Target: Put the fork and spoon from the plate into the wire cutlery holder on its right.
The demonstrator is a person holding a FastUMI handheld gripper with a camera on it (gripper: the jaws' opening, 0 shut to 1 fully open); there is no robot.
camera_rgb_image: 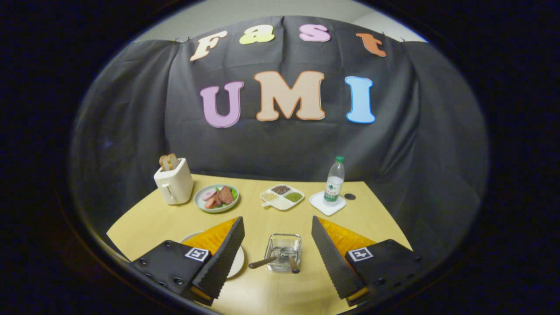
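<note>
My gripper (277, 227) hangs above the yellow table, open, with nothing between its fingers. Below, between the two fingers, stands the wire cutlery holder (284, 251). Two utensils lie in it: one wooden handle (262, 263) sticks out to the left over its rim, a second handle (294, 265) points toward me. I cannot tell which is the fork and which the spoon. The white plate (237, 261) lies left of the holder, mostly hidden behind my left finger (223, 258).
At the back of the table stand a white toaster (174, 181) with bread, a green plate of food (216, 197), a white divided dish (282, 197) and a water bottle (334, 179) on a white coaster. A dark round spot (350, 197) lies right of the bottle.
</note>
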